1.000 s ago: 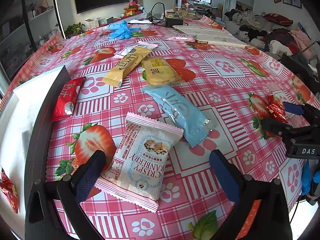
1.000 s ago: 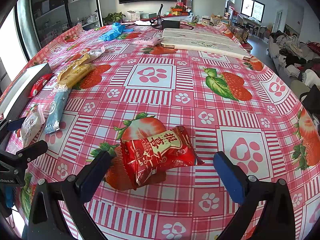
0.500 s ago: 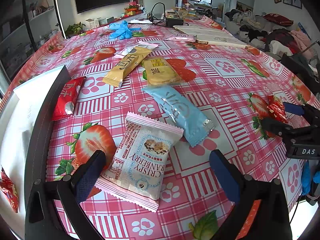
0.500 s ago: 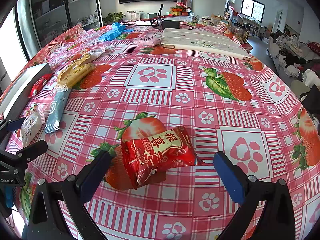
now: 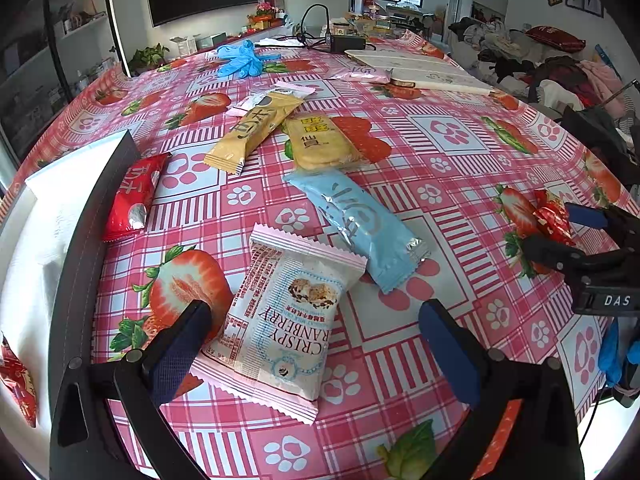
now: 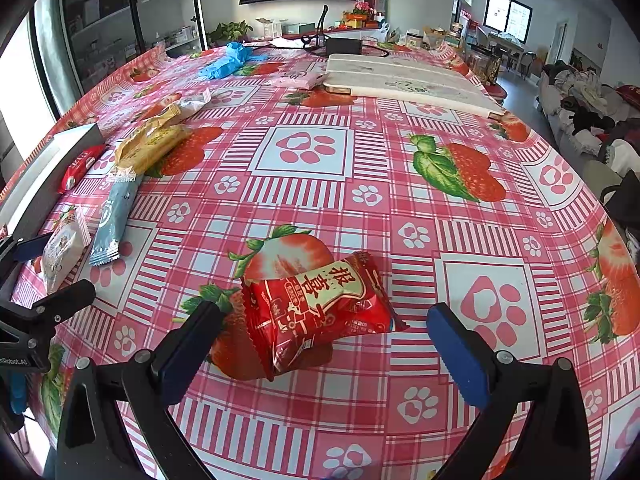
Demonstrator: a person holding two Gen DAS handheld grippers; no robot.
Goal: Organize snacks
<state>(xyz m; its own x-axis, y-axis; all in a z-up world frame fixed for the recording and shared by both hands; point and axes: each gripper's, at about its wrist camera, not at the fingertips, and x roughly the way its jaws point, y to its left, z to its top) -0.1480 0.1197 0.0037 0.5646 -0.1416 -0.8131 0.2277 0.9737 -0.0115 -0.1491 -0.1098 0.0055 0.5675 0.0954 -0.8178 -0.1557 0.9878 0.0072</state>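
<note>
My left gripper (image 5: 316, 344) is open over a white and pink Crispy Cranberry packet (image 5: 286, 316) that lies flat between its fingers. Beyond it lie a light blue bar (image 5: 356, 224), a yellow cracker pack (image 5: 320, 142), a long yellow bar (image 5: 252, 130) and a red packet (image 5: 134, 196) beside the white box (image 5: 52, 208). My right gripper (image 6: 324, 344) is open around a red snack packet (image 6: 320, 308) on the tablecloth. That packet also shows in the left wrist view (image 5: 552, 216).
The white box has a dark rim (image 5: 88, 240) and holds another red packet (image 5: 18, 380). Blue gloves (image 5: 240, 60), a pink pack (image 5: 360, 76), white boards (image 6: 408, 80) and cables lie at the far end. The table edge curves away on the right.
</note>
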